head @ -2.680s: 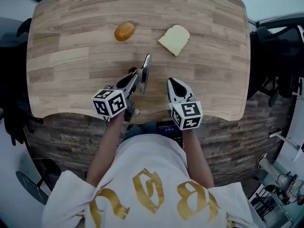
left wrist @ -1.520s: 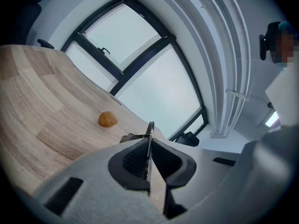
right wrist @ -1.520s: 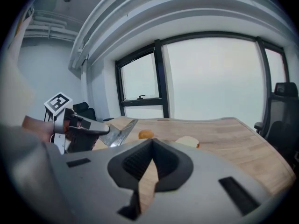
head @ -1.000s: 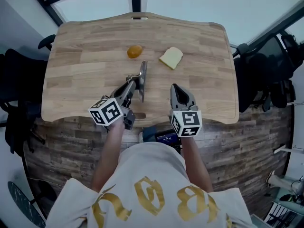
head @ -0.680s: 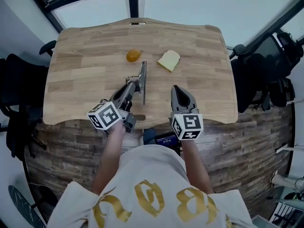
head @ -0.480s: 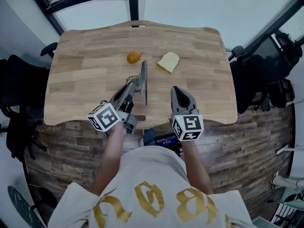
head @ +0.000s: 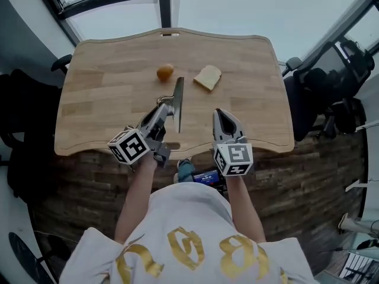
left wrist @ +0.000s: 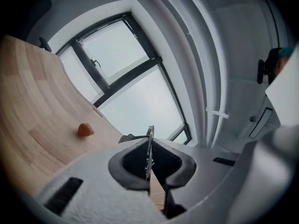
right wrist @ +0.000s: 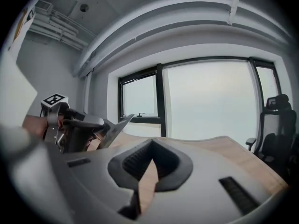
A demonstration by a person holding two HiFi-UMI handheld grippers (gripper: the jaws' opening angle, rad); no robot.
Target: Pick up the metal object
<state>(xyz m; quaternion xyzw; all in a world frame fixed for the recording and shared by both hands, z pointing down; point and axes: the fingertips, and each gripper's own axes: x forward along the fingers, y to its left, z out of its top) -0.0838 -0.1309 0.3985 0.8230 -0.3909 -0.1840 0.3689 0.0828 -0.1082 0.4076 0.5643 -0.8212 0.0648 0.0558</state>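
The metal object (head: 177,96) is a flat, thin blade held on edge above the wooden table (head: 100,93). My left gripper (head: 167,104) is shut on its near end. In the left gripper view the blade (left wrist: 150,146) shows as a thin line pinched between the jaws of the left gripper (left wrist: 149,166). My right gripper (head: 220,112) hovers to its right near the table's front edge, shut with nothing held. From the right gripper view, the right gripper (right wrist: 148,166) looks across at the blade (right wrist: 114,129) out to its left.
A small orange-brown bun (head: 165,72) and a slice of bread (head: 208,77) lie on the table beyond the blade. The bun (left wrist: 85,129) also shows in the left gripper view. Dark office chairs (head: 331,87) stand at the table's right and left sides. Windows lie beyond the far edge.
The head view has pulled back, so the table looks smaller. My left gripper keeps its hold on the blade, which sits a little higher and more upright. The right gripper has barely moved.
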